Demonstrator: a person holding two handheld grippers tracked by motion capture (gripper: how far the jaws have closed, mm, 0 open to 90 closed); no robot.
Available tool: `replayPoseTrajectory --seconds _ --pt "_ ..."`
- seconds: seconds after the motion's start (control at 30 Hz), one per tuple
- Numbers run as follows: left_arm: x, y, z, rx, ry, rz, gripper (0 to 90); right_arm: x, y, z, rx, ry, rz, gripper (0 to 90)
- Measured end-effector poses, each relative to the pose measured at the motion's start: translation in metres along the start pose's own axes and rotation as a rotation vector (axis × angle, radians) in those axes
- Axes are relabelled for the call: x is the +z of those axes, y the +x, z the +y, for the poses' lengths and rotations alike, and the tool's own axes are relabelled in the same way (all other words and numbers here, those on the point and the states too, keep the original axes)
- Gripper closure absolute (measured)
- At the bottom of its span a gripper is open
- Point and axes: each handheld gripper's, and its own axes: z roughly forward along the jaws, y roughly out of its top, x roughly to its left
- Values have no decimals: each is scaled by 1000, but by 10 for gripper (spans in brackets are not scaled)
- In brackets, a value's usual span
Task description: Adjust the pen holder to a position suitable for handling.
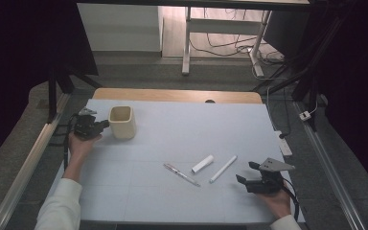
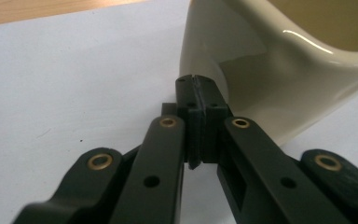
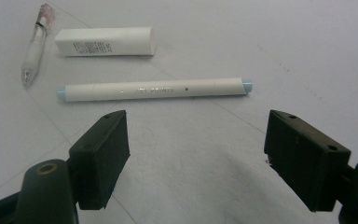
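Between the right gripper's [image 3: 196,158] wide-apart jaws lies bare surface [image 3: 307,56]; nothing is held there. Just beyond its fingertips rests a white marker [image 3: 154,88], lying crosswise to the reach. Past that sit a short white tube [image 3: 106,42] and, off to the far left of this gripper, a clear pen [image 3: 36,46]. The three lie close together, so a grab that comes in low and skewed could nudge the marker into the tube, or roll it away, since round barrels roll easily on a smooth sheet. Jaws closing on the marker's end instead of its middle might let it pivot and slip out.

Farther off, across the surface, the left gripper [image 2: 198,100] has its jaws shut on each other, with nothing between them, their tip right at the lower wall of the cream cup [image 2: 279,79]; whether it touches I cannot tell. A shut gripper pressed against that wall could push the cup sideways or tip it, and a shifted cup would no longer be where the pens seem meant to go.
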Motion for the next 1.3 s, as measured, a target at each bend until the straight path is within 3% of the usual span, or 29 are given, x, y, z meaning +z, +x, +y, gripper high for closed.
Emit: replayPoseTrajectory --seconds 0.33,1.3 --pt "4 -1 0 -17 1 -21 889 0 1 0 -8 7 -3 219" --pt "12 -1 -2 -17 17 -1 891 2 1 0 -20 10 5 224"
